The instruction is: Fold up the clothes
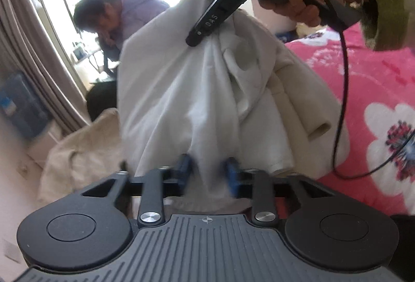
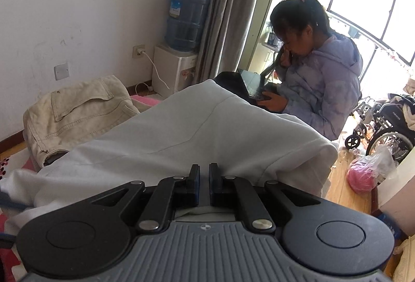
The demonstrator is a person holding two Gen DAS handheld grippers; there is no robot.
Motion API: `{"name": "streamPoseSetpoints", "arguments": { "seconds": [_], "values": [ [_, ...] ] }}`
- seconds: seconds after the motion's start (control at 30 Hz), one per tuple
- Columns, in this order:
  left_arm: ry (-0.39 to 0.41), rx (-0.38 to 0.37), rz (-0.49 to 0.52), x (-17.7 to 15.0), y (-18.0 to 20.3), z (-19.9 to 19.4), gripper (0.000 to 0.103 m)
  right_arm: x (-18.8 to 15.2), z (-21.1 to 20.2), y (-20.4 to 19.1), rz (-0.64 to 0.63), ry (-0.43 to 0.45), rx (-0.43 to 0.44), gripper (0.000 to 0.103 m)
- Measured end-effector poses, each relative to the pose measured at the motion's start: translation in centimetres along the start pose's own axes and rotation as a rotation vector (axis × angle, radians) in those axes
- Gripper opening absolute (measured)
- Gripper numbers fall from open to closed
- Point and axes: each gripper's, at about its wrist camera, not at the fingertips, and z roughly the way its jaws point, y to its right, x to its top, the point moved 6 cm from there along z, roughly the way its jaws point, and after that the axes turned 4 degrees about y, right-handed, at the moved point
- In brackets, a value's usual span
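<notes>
Over bedspread (image 1: 376, 79), tongs-pinched garment (image 1: 181, 90) edges

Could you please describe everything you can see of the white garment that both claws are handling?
The white garment is soft, creased cloth, lifted into a bunched drape over the pink flowered bedspread. The right claw is shut on its top; the left claw is shut on its lower edge. A cuffed end hangs at one side.

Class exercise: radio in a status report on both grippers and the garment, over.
Left hand-held gripper closed on white garment. Right hand-held gripper shut on the same cloth, bunched between them. Beige jacket lies beside, not in the way.
</notes>
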Motion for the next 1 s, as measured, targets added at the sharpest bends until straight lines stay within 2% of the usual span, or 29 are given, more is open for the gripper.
{"name": "streamPoseSetpoints", "arguments": {
  "seconds": [0.07, 0.13, 0.27, 0.43, 0.57, 0.7, 0.73, 0.8, 0.87, 0.93, 0.97, 1.0],
  "values": [
    [-0.005, -0.034, -0.067, 0.3, -0.1, 0.1, 0.0, 0.0, -0.1, 0.5, -0.008, 0.002, 0.01, 0.0],
    [-0.019, -0.104, -0.174, 0.9, -0.5, 0.0, 0.0, 0.0, -0.2, 1.3, 0.006, 0.001, 0.044, 0.0],
    [-0.018, -0.21, -0.269, 2.1, 0.0, 0.0, 0.0, 0.0, -0.4, 2.6, 0.013, -0.011, 0.095, 0.0],
    [0.005, -0.303, -0.257, 3.0, 2.5, 1.5, 0.0, 0.0, -0.6, 2.7, -0.065, -0.036, 0.123, 0.0],
    [0.011, -0.324, -0.284, 2.2, 2.9, 2.9, 0.0, -0.3, 0.0, 2.6, -0.073, -0.043, 0.132, 0.0],
    [0.019, -0.316, -0.323, 1.2, 1.6, 1.7, 0.003, 0.0, -0.4, 2.4, 0.007, -0.023, 0.126, 0.0],
    [0.021, -0.314, -0.332, 0.9, 1.3, 1.4, 0.008, 0.2, -0.8, 2.2, 0.013, -0.017, 0.118, 0.0],
    [0.023, -0.294, -0.362, 0.1, 0.5, 0.2, 0.026, 0.6, -1.7, 1.9, 0.024, 0.013, 0.089, 0.006],
    [0.031, -0.259, -0.4, -0.7, -0.6, -1.3, 0.032, 0.5, -2.4, 1.9, 0.068, 0.03, 0.073, 0.013],
    [0.028, -0.225, -0.453, -1.1, -1.5, -2.6, 0.037, -0.1, -2.5, 1.9, 0.101, 0.015, 0.04, 0.013],
    [0.027, -0.202, -0.484, -1.2, -2.0, -3.4, 0.044, -0.2, -2.8, 1.9, 0.129, 0.022, 0.029, 0.013],
    [0.032, -0.172, -0.513, -1.3, -2.5, -4.3, 0.055, -0.1, -3.6, 1.9, 0.171, 0.039, 0.023, 0.014]
  ]
}}
